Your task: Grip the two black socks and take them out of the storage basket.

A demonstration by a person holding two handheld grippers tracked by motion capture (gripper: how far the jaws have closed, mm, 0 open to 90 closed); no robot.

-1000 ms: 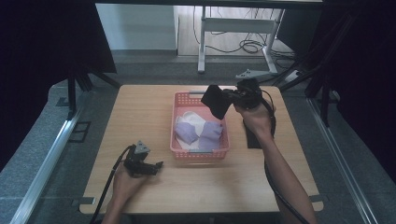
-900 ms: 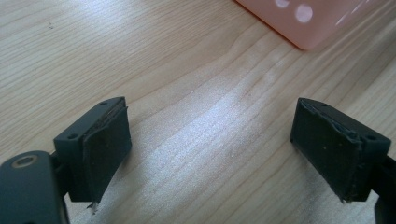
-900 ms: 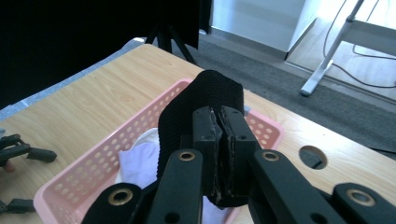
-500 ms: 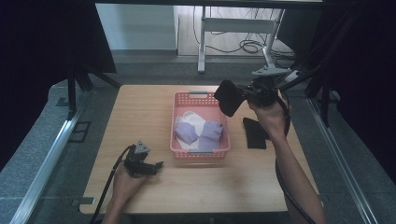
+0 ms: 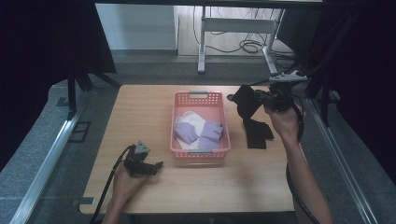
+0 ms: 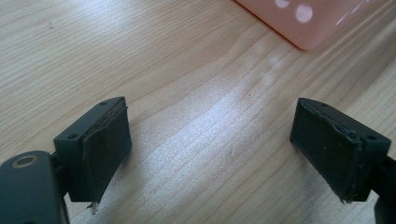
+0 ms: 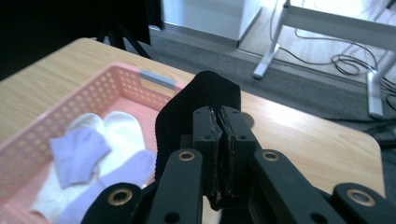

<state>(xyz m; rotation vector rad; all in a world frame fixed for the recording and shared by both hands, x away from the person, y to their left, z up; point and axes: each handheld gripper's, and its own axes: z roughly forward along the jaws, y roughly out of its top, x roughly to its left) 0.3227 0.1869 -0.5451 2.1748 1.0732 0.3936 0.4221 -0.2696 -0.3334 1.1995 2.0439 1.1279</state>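
Observation:
My right gripper [image 5: 254,99] [image 7: 219,140] is shut on a black sock [image 5: 243,102] [image 7: 198,100], held in the air just right of the pink basket [image 5: 198,97] [image 7: 116,77]. A second black sock [image 5: 258,133] lies flat on the table below it. Inside the basket are white socks [image 5: 190,116] [image 7: 116,133] and purple socks [image 5: 201,133] [image 7: 77,151]. My left gripper [image 5: 156,165] [image 6: 210,144] rests low over the bare wood near the basket's front left corner, jaws wide open with nothing between them.
The wooden table [image 5: 140,107] has free room on its left half and along the front edge. Beyond the far edge stand a white desk frame [image 5: 233,28] and cables on the floor. Dark curtains flank both sides.
My right gripper has carried the black sock from above the basket's right part to the right, past its rim. The second black sock on the table has come into view. The left hand stayed put.

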